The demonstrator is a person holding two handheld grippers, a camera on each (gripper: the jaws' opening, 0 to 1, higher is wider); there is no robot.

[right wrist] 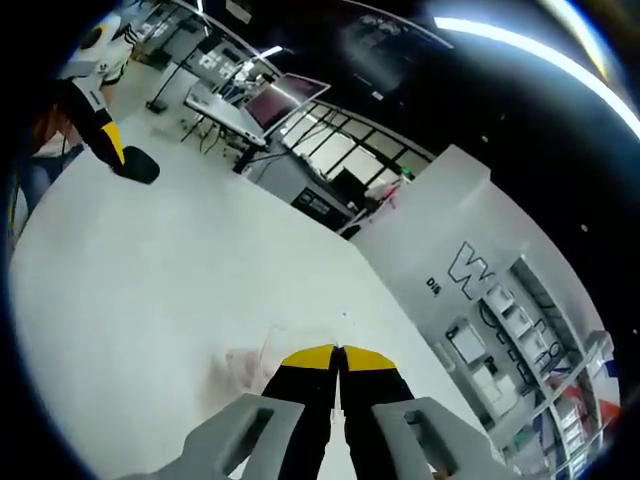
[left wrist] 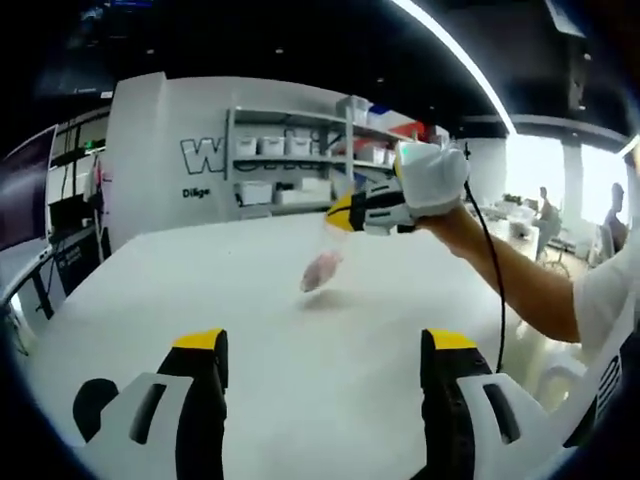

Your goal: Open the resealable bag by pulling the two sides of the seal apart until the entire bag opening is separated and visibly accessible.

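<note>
The bag (left wrist: 325,262) hangs clear and thin above the white table (left wrist: 250,330), pinched at its top edge by the right gripper (left wrist: 345,212), and something small and pink sits in its lower end, with a soft shadow on the table just under it. It is see-through plastic, so its edges are hard to trace against the pale wall behind. A gloved hand (left wrist: 432,180) in white wraps that gripper's handle, a bare forearm runs off to the right, and a black cable (left wrist: 492,270) droops along it. In the right gripper view the right gripper (right wrist: 338,352) has its two yellow-tipped black jaws pressed together, and the bag (right wrist: 262,362) shows as a faint film with a pinkish smear just left of the tips. In the left gripper view the left gripper (left wrist: 325,345) stands with its two jaws spread wide, nothing between them, well short of the bag. The right gripper view catches that left gripper (right wrist: 100,120) far off at the upper left, a black and yellow jaw over the table's far edge. The table is smooth, matte and white. Behind it in the left gripper view runs a shelf rack (left wrist: 300,160) stacked with white bins, beside a white wall with large letters, and two people (left wrist: 548,215) sit far right by bright windows.
</note>
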